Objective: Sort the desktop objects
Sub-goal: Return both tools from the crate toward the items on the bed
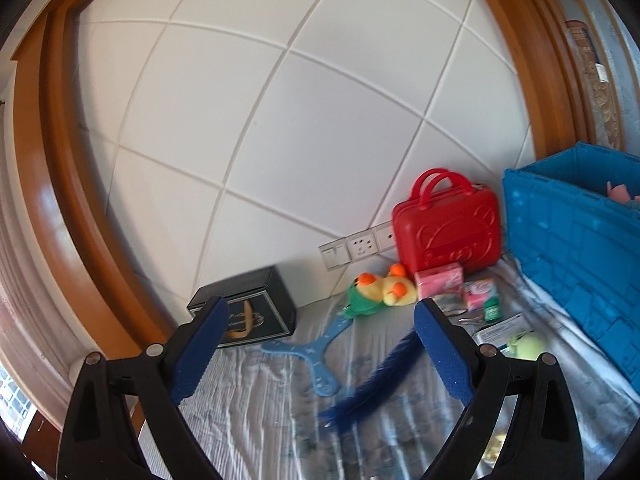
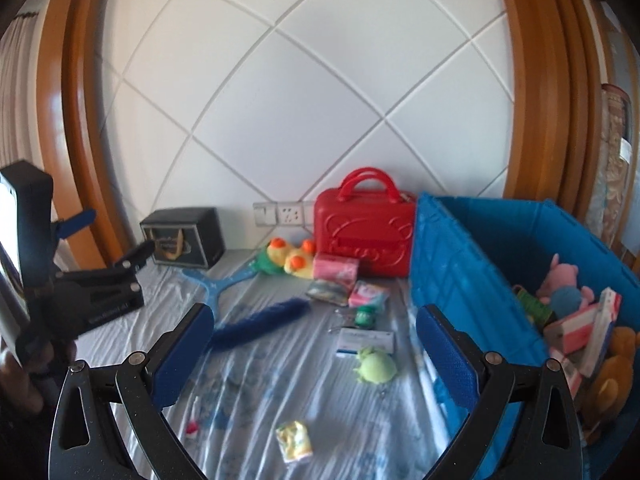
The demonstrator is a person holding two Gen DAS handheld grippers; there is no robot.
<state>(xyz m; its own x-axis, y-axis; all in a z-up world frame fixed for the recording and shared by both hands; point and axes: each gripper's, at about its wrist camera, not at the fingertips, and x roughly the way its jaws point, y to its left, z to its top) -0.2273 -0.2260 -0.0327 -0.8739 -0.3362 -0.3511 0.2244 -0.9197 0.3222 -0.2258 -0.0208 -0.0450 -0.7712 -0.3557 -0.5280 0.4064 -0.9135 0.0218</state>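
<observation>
Holding both tongs spread wide w/ nothing between the pads: your left tongs (image 1: 320,344) hover above the cloth-covered surface (image 1: 260,408), your right tongs (image 2: 314,354) likewise, beside the blue crate (image 2: 452,264). Loose items on the surface: dark blue fuzzy strip (image 2: 260,322) near centre, light blue boomerang (image 2: 218,284) just behind it, yellow plush w/ orange spots (image 2: 292,258) touching the boomerang's far tip, pink packet (image 2: 334,270) in front of the red case (image 2: 362,236). Green plush (image 2: 376,366) lies just in front of a white card (image 2: 366,342); yellow wrapped item (image 2: 294,440) nearest you. Black box (image 2: 184,236) sits at back-left against the wall. Crate already holds a pink plush (image 2: 562,280), brown plush (image 2: 612,368) & boxes. Left view is motion-blurred.
</observation>
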